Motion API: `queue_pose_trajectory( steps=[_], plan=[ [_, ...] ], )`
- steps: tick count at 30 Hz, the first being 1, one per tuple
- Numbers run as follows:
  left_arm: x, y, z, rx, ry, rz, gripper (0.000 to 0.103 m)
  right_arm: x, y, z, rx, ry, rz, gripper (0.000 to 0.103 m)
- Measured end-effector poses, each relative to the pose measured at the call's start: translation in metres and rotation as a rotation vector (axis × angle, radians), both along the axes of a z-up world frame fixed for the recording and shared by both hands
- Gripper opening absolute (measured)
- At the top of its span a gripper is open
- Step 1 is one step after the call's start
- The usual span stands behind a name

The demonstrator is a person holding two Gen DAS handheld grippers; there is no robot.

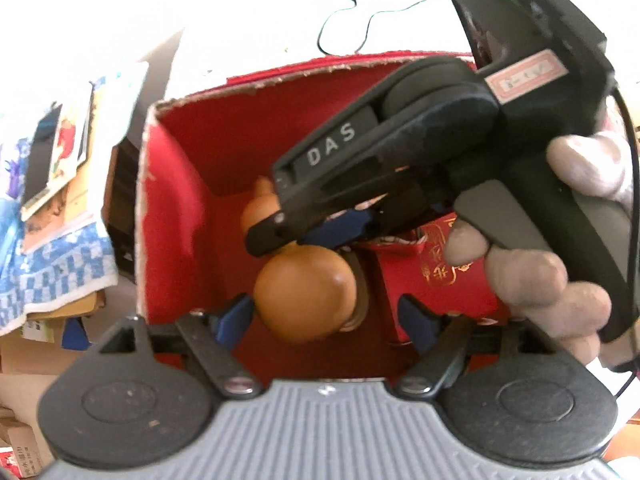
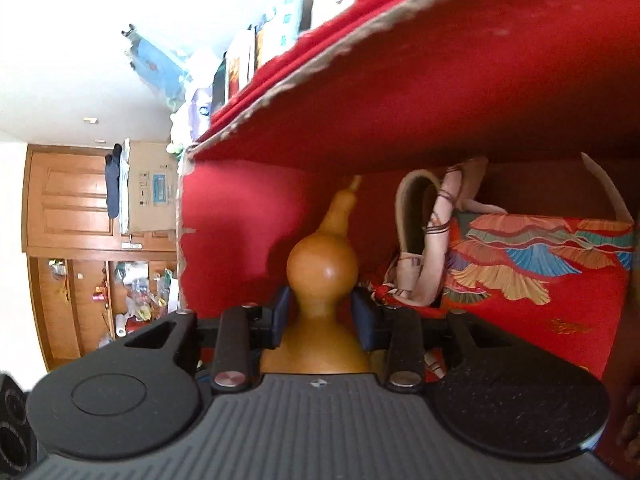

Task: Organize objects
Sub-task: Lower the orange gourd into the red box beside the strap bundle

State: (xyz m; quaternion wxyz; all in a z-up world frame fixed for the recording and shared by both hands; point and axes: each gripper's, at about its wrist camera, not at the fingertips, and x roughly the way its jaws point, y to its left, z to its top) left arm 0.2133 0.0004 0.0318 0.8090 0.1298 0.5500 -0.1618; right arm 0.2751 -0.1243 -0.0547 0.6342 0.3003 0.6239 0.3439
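A brown gourd (image 1: 304, 292) lies inside a red-lined box (image 1: 176, 184) beside a red gift bag (image 1: 440, 276) with gold characters. A hand (image 1: 560, 280) holds my right gripper (image 1: 332, 232), which reaches down into the box and is shut on the gourd's narrow waist. In the right wrist view the gourd (image 2: 320, 264) sits pinched between the blue pads (image 2: 282, 312), stem pointing away, with my right gripper (image 2: 322, 314) closed on it. The patterned red bag (image 2: 540, 276) with pale handles stands just to its right. My left gripper (image 1: 326, 320) hovers open above the box, holding nothing.
A pile of books and papers under a blue checked cloth (image 1: 52, 276) lies left of the box. A thin cable (image 1: 360, 20) runs over the white surface behind it. The box wall (image 2: 400, 92) looms close overhead in the right wrist view; a wooden cabinet (image 2: 72, 208) stands far off.
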Motion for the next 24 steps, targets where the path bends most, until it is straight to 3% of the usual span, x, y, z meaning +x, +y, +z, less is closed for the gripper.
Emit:
queue_pose_trajectory(
  steps=[10, 16, 24],
  plan=[
    [-0.014, 0.019, -0.003, -0.016, 0.007, 0.041, 0.082, 0.006, 0.001, -0.006, -0.004, -0.031, 0.047, 0.038],
    [0.004, 0.011, -0.021, 0.043, -0.035, 0.047, 0.083, 0.007, -0.004, -0.006, -0.020, -0.058, 0.036, 0.038],
    [0.003, 0.005, -0.029, 0.065, -0.066, 0.061, 0.087, 0.010, -0.007, -0.005, -0.043, -0.109, 0.018, 0.040]
  ],
)
